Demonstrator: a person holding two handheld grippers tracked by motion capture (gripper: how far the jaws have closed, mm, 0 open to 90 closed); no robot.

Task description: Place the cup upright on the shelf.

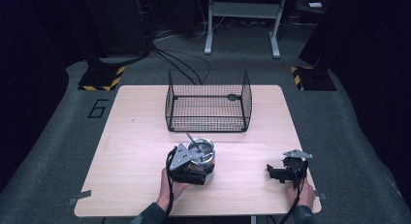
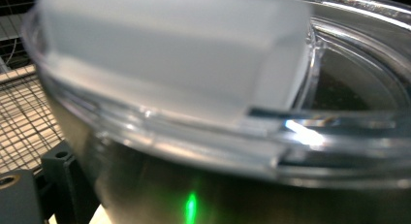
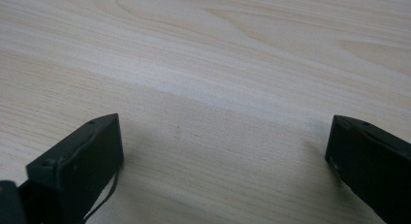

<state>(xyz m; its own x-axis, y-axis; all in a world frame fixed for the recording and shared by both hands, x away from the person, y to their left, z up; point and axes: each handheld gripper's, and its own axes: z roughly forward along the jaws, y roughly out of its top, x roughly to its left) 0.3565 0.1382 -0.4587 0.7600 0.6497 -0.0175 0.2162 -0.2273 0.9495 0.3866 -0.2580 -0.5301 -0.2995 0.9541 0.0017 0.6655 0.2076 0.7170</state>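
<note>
floor: grey carpet [image 1: 48,136] | walls: dark | furniture: light wooden table [image 1: 135,136], grey metal stand [image 1: 242,20] behind

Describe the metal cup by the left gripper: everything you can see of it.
The cup is a squat, shiny steel tumbler standing upright on the wooden table, just in front of the wire basket. A clear plastic lid with a frosted raised tab covers its top, and a thin straw or stick slants out toward the basket. Its polished wall shows a green glint in the left gripper view. The left gripper is pressed up against its near side; whether the jaws clamp it cannot be told.
</note>
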